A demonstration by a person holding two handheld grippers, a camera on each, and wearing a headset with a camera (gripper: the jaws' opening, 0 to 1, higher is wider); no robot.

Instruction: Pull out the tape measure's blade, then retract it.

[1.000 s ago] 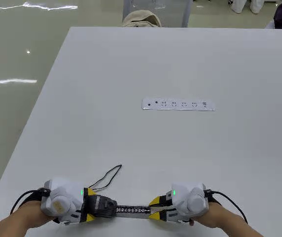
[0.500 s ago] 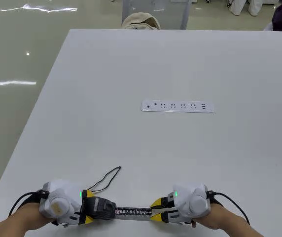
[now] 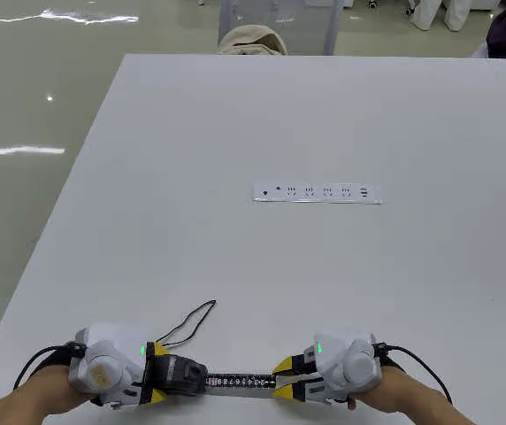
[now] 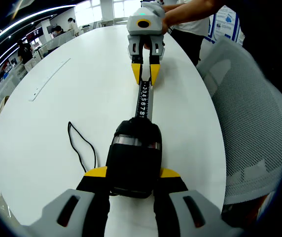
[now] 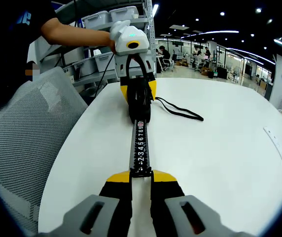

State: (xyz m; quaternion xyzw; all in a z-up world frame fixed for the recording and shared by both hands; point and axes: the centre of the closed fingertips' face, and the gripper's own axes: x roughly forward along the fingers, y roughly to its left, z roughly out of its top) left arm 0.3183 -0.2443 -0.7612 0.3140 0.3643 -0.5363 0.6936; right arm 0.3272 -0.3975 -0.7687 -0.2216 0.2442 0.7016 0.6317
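Note:
A black tape measure [image 4: 133,158] [image 3: 180,374] lies at the near edge of the white table [image 3: 324,115], and my left gripper [image 4: 131,174] [image 3: 154,379] is shut on its case. Its numbered blade [image 5: 140,147] [image 3: 241,382] [image 4: 143,101] is drawn out a short way to the right. My right gripper [image 5: 141,174] [image 3: 279,379] is shut on the blade's end, yellow fingertips [image 5: 164,176] pinching it. The case's black wrist strap [image 3: 188,319] [image 5: 179,111] [image 4: 80,143] trails loosely on the table behind it.
A white power strip [image 3: 317,192] lies flat near the table's middle. A grey mesh chair [image 4: 249,123] [image 5: 27,123] stands close against the near edge. Beyond the far edge are a shiny floor and a beige chair back [image 3: 251,38].
The blade is drawn out slightly longer than a second ago; the right gripper has eased to the right, away from the case. The head camera has tipped down a little.

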